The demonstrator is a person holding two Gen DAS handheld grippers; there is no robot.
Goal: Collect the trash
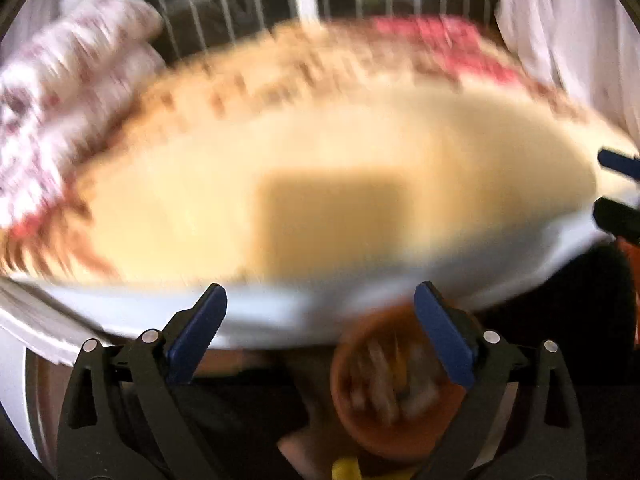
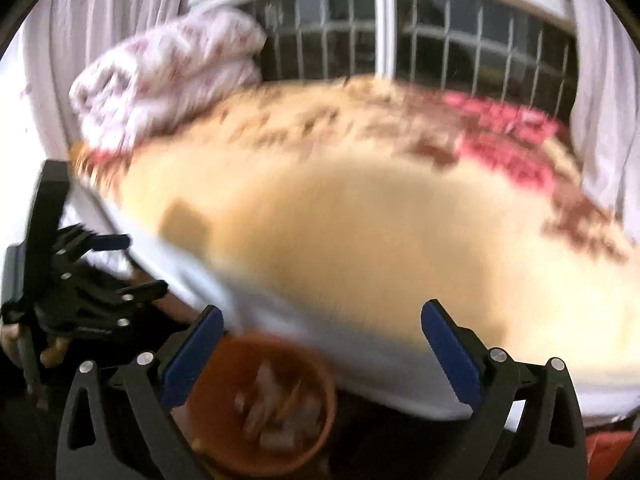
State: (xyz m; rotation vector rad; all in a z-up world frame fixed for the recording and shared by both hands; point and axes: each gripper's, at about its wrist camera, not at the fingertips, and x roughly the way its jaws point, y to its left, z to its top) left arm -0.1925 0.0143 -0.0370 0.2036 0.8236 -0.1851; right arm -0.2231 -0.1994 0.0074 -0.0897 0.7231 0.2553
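Note:
Both views are motion-blurred. An orange bin (image 1: 394,392) holding crumpled pale trash stands on the dark floor beside a bed; it also shows in the right wrist view (image 2: 264,404). My left gripper (image 1: 320,322) is open and empty, above the bin and the bed's white edge. My right gripper (image 2: 322,344) is open and empty, just above and right of the bin. The left gripper also appears in the right wrist view (image 2: 116,264) at the left, jaws apart. The right gripper's tips show at the right edge of the left wrist view (image 1: 618,188).
The bed (image 1: 360,168) has a cream sheet with a brown and pink patterned blanket (image 2: 508,144) at its far side. A bundled white-and-red quilt (image 2: 168,72) lies at the far left. A barred window (image 2: 400,40) and white curtains stand behind.

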